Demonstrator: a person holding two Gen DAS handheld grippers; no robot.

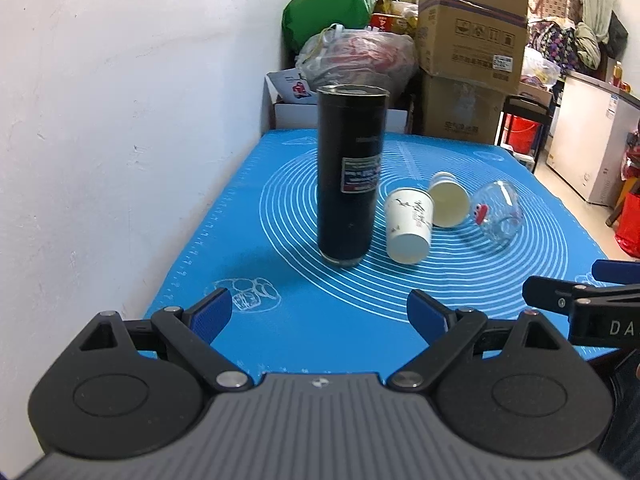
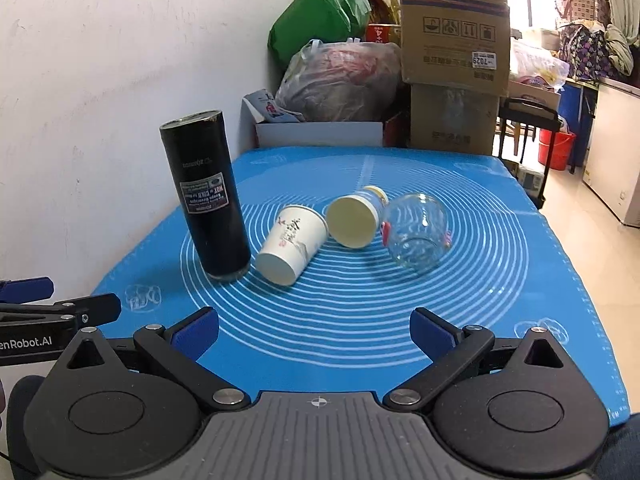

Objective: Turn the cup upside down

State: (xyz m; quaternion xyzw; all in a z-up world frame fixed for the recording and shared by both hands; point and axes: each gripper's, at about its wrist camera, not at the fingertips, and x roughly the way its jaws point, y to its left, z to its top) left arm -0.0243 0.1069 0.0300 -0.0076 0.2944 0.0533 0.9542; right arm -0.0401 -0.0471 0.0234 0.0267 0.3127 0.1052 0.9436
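Note:
A tall black tumbler (image 1: 350, 176) stands upside down on the blue mat (image 1: 280, 320); its label reads inverted in the right wrist view (image 2: 210, 196). A white printed paper cup (image 1: 410, 226) (image 2: 292, 244) lies on its side. A second paper cup (image 1: 448, 200) (image 2: 354, 218) lies on its side behind it. A clear glass cup (image 1: 498, 212) (image 2: 418, 236) lies on its side to the right. My left gripper (image 1: 320, 312) is open and empty, short of the tumbler. My right gripper (image 2: 316, 328) is open and empty, short of the cups.
A white wall (image 1: 120, 120) runs along the mat's left edge. Cardboard boxes (image 1: 472, 40), plastic bags (image 1: 356, 56) and a green bag (image 1: 324, 8) pile up behind the table. The right gripper's finger shows at the right in the left wrist view (image 1: 580, 300).

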